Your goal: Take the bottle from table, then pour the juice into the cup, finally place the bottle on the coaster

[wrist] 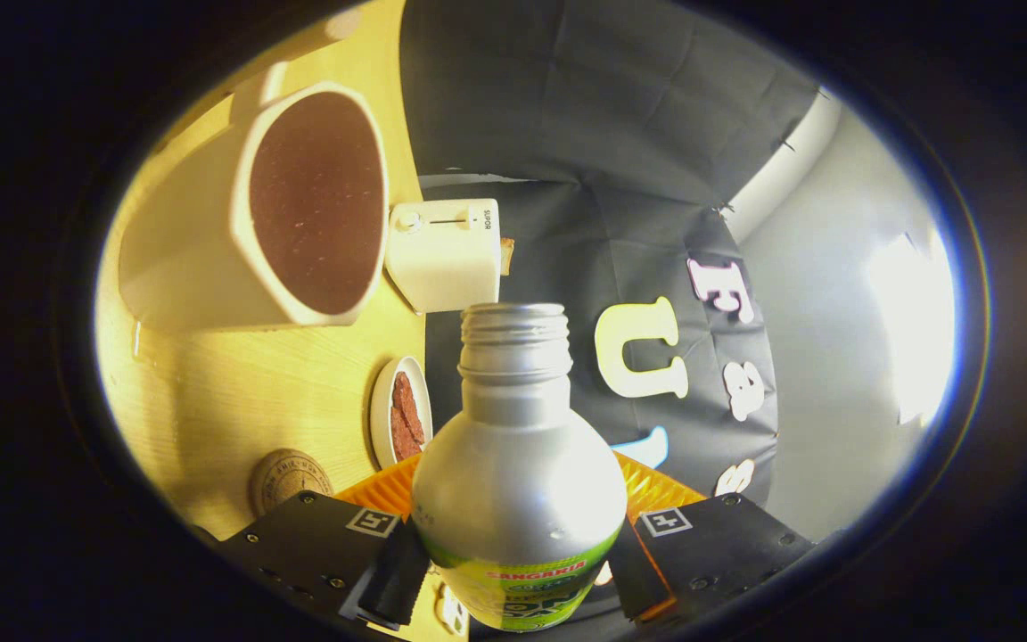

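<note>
The smooth metal bottle (pixel 518 473), likely slippery and light, is clamped low on its body by the tool (pixel 513 571), so it's best kept there.

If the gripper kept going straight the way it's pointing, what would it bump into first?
Probably nothing close. The gripper fingers are shut on the silver bottle, and past its open neck hangs the black cloth wall. How far is unclear.

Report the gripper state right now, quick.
Gripper: shut on the bottle, one finger pressing each side of its body; the bottle is uncapped, its mouth pointing ahead, beside the cup.
</note>
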The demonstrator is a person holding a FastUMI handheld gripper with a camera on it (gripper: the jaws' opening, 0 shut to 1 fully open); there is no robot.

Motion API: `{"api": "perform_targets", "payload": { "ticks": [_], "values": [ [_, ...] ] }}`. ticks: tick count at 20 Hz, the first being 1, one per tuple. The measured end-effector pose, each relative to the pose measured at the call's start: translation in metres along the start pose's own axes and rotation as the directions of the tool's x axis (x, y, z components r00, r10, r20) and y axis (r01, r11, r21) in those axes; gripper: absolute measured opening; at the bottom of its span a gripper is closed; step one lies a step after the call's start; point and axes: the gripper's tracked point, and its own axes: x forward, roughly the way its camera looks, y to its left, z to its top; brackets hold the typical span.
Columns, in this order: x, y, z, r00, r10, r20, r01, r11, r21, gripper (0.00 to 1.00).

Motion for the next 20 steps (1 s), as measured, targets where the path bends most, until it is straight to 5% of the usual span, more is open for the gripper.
{"api": "perform_targets", "payload": {
  "ticks": [20],
  "values": [
    [0.001, -0.016, 0.008, 0.997, -0.044, 0.07, 0.059, 0.973, -0.225, 0.83]
  ]
}}
